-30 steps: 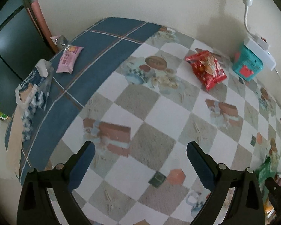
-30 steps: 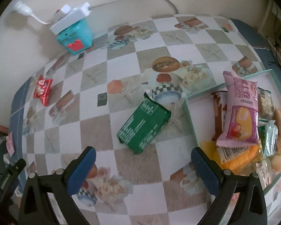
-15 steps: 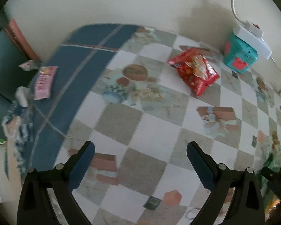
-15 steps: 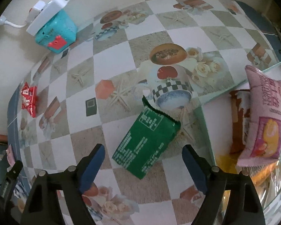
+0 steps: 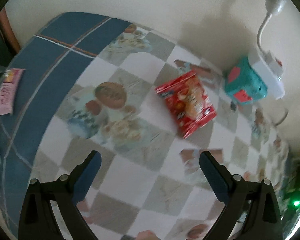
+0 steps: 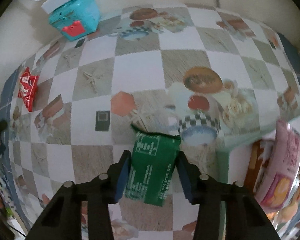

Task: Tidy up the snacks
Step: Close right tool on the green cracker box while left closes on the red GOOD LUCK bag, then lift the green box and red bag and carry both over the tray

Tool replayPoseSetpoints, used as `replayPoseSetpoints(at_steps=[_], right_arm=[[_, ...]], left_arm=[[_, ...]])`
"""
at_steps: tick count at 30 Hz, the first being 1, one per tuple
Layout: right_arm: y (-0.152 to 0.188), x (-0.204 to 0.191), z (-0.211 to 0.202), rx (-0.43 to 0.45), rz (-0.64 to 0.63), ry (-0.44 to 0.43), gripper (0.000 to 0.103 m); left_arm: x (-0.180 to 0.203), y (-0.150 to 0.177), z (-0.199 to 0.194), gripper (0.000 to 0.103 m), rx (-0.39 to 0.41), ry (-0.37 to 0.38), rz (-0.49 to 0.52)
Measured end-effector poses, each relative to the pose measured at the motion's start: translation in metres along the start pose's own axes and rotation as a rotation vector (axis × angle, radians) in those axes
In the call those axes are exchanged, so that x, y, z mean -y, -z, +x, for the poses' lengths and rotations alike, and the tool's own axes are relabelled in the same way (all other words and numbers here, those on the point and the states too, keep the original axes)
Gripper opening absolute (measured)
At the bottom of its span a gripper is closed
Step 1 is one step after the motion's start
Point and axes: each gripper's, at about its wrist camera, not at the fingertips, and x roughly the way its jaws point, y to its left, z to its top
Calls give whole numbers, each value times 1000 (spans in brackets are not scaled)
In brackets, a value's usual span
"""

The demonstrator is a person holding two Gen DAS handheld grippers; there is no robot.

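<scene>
My right gripper [image 6: 153, 161] is closed in around a green snack packet [image 6: 153, 165] that lies on the checked tablecloth; its blue pads touch the packet's sides. A tray [image 6: 223, 156] to the right holds a pink packet [image 6: 284, 166] and several other snacks. My left gripper [image 5: 150, 163] is open and empty above the table. A red snack packet [image 5: 187, 103] lies beyond it; it also shows in the right wrist view [image 6: 28, 89]. A pink packet [image 5: 7, 92] lies at the far left on the blue cloth.
A teal box [image 5: 245, 84] with a white power strip [image 5: 271, 78] on top stands against the wall; it also shows in the right wrist view [image 6: 76, 21]. The wall runs close behind the table. The table's left edge drops off beside the pink packet.
My right gripper has moved down onto the green packet and narrowed around it. My left gripper has moved forward and right, so the red packet is nearer.
</scene>
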Motion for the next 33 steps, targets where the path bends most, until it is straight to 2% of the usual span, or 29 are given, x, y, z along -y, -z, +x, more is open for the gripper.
replayPoseSetpoints(at_steps=[3,7,11,14,23,25,26,27,31,33], right_arm=[[-12,-13,2,22,-56,33,43],[-23,-25,3,38,-108,34,42],[-34,-37,4,53,-149,36,42],[-47,-55,7,62,-176,41,42],[-58,-69,12,70,-218,42,42],[-58,-69,9,72,-229,41,42],[-58,-73,11,73,-230,39,42],[-57,-74,11,73,-229,37,42],[-52,-70,9,66,-219,26,42],[-48,-66,5,64,-219,20,42]], left_arm=[[11,-11,6,99,-4,24,1],[21,-28,10,99,31,9,-13],[25,-43,23,98,1,38,-52],[31,-51,28,98,12,44,-66],[46,-62,53,98,1,-6,-72],[44,-61,56,93,-5,0,-87],[44,-60,58,78,-5,4,-93],[43,-59,59,69,-8,11,-94],[45,-54,57,66,-15,3,-66],[43,-48,56,64,-29,23,-72]])
